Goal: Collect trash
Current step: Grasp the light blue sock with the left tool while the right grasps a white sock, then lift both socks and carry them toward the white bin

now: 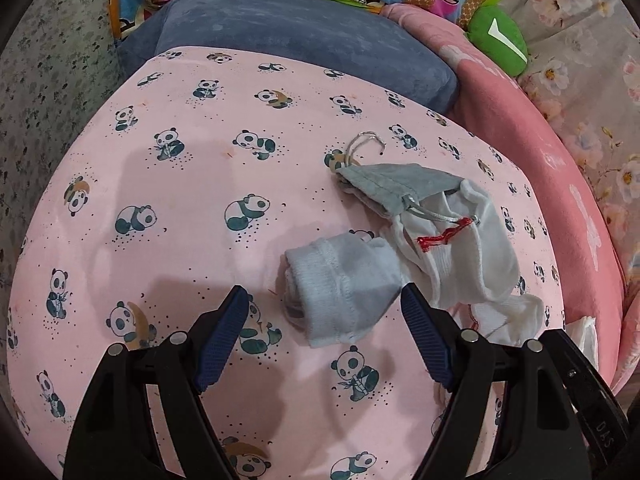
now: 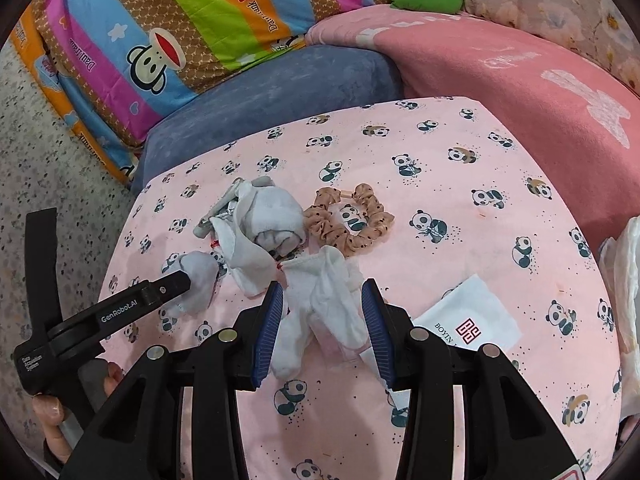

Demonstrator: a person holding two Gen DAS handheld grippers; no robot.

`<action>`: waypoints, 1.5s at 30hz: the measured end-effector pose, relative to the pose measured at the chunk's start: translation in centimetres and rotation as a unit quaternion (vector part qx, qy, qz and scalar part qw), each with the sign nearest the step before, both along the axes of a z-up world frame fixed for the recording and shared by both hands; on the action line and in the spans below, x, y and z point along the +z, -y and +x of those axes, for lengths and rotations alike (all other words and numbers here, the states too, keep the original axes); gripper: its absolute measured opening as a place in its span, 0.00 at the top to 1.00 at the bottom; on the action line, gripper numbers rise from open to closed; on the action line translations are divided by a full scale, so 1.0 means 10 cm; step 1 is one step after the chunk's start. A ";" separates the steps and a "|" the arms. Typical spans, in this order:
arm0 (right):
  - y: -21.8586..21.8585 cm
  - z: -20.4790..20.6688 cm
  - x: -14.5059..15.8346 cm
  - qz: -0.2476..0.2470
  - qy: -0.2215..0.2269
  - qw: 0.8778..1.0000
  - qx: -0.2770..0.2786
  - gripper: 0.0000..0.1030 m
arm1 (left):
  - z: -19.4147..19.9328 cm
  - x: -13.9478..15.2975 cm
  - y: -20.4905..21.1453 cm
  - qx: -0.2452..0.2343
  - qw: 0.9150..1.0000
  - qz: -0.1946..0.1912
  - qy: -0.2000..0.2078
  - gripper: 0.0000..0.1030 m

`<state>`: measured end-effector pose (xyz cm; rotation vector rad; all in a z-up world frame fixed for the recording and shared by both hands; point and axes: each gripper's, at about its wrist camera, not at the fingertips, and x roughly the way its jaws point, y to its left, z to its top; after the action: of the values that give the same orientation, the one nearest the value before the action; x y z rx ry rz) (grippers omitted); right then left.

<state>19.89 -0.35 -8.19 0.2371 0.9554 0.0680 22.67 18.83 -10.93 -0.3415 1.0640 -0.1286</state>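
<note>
A rolled white sock (image 1: 342, 292) lies on the panda-print sheet (image 1: 200, 184) between the spread tips of the left gripper (image 1: 324, 300), untouched. A limp white sock (image 2: 320, 308) lies between the right gripper's (image 2: 322, 300) half-parted pads, contact unclear. A printed napkin (image 2: 468, 316) lies just right of them.

The white packet (image 2: 476, 320) has its printed name hidden behind the right gripper (image 2: 322, 312).

White paper packet (image 2: 468, 320) flat on sheet (image 2: 460, 184)
</note>
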 end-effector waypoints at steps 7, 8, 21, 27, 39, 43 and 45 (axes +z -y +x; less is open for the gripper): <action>0.02 0.07 -0.14 0.007 -0.021 1.000 0.004 0.92 | -0.01 0.00 0.08 -0.019 1.000 -0.008 0.001 0.59; 0.03 0.06 -0.14 0.011 -0.021 1.000 0.005 0.96 | -0.02 0.01 0.09 -0.021 1.000 -0.009 0.002 0.62; 0.23 -0.24 0.22 0.033 0.037 0.999 -0.004 0.98 | -0.27 0.41 0.33 -0.031 0.999 0.000 0.040 0.67; 0.28 -0.26 0.29 0.038 0.034 0.999 0.003 0.97 | -0.37 0.55 0.43 -0.035 0.998 0.008 0.051 0.67; 0.11 0.02 0.01 0.022 0.007 1.000 0.013 0.67 | -0.34 0.48 0.42 -0.039 0.998 0.015 0.043 0.67; 0.08 0.12 -0.15 0.025 -0.011 1.000 0.012 0.77 | -0.33 0.44 0.43 -0.039 0.998 0.017 0.037 0.67; 0.08 0.13 -0.18 0.028 -0.017 0.999 0.013 0.92 | -0.33 0.44 0.44 -0.040 0.998 0.017 0.037 0.67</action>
<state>21.23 -1.18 -9.99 0.2787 0.9906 0.1144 19.37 14.41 -6.48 -0.2620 1.0065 -0.1924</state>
